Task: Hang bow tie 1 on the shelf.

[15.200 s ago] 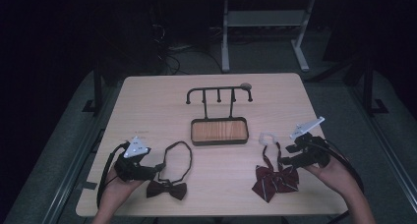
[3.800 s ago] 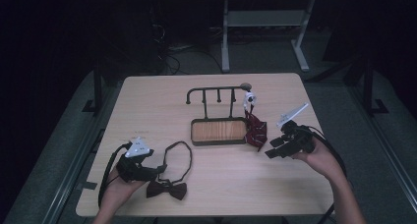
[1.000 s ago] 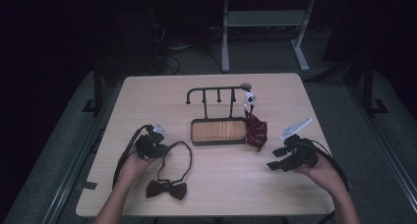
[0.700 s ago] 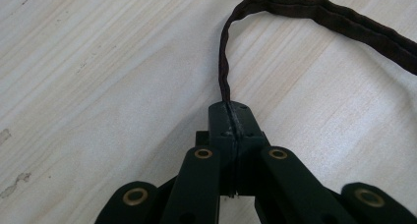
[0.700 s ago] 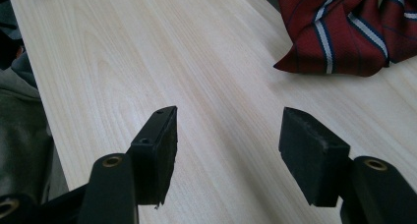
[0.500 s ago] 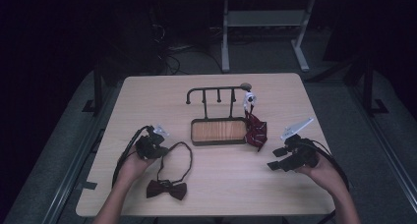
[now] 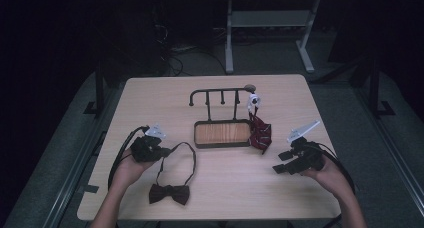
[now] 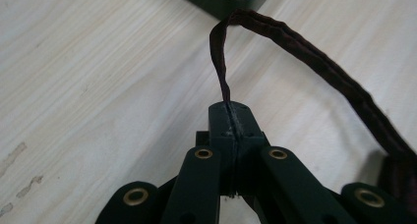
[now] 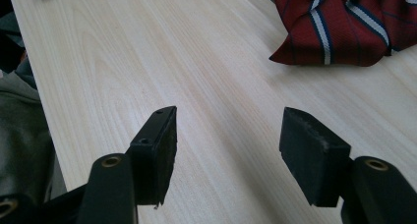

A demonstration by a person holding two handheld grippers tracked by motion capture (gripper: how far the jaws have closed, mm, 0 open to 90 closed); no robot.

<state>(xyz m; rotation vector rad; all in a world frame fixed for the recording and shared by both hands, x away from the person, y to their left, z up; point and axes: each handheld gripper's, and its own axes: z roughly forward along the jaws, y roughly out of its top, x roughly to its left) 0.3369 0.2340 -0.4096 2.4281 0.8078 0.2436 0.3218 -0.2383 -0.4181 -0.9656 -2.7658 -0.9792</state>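
We see the wooden table (image 7: 300, 198) with the black hook stand (image 7: 222, 133) at its middle, and the red striped tie (image 7: 260, 133) hangs from the stand's right end as it did a second ago. The dark bow tie (image 7: 170, 194) lies near the front edge, its strap (image 8: 314, 57) now lifted off the wood. Our left gripper (image 7: 162, 151) has just closed and is clamped on that strap; earlier it stood apart above it. Our right gripper (image 9: 231, 150) rests unmoved, jaws apart and empty
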